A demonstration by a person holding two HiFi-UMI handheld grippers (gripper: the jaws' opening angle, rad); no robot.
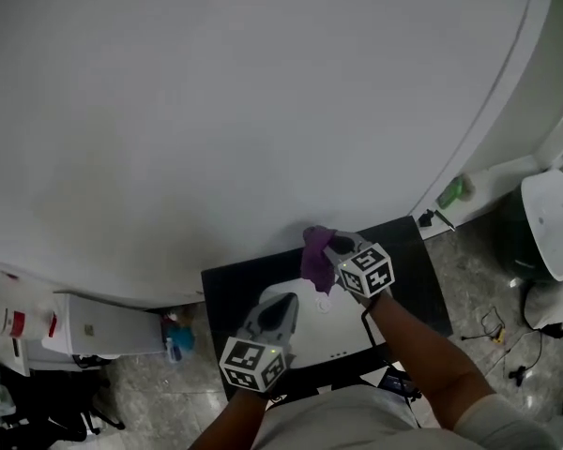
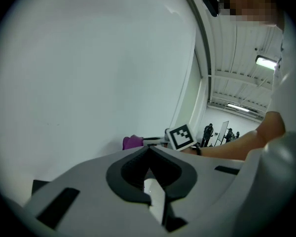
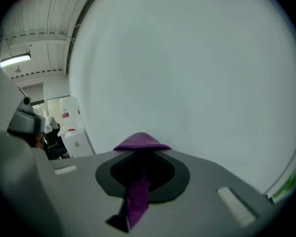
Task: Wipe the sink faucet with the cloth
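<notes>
A purple cloth (image 1: 316, 257) hangs bunched from my right gripper (image 1: 327, 247), which is shut on it above the back of the white sink (image 1: 342, 338) set in a black counter (image 1: 233, 293). In the right gripper view the cloth (image 3: 140, 142) caps the closed jaw tips and a strip of it trails down between them, with my right gripper (image 3: 140, 151) facing the white wall. My left gripper (image 1: 283, 301) hovers over the sink's left part, shut with nothing in it; its tips (image 2: 149, 152) meet. I cannot make out the faucet in any view.
A white wall (image 1: 263, 92) stands directly behind the counter. A white cabinet (image 1: 94, 326) and a blue item (image 1: 174, 340) are at the left. At the right are a green bottle (image 1: 450, 193), a white bin (image 1: 552, 221) and floor cables (image 1: 502, 324).
</notes>
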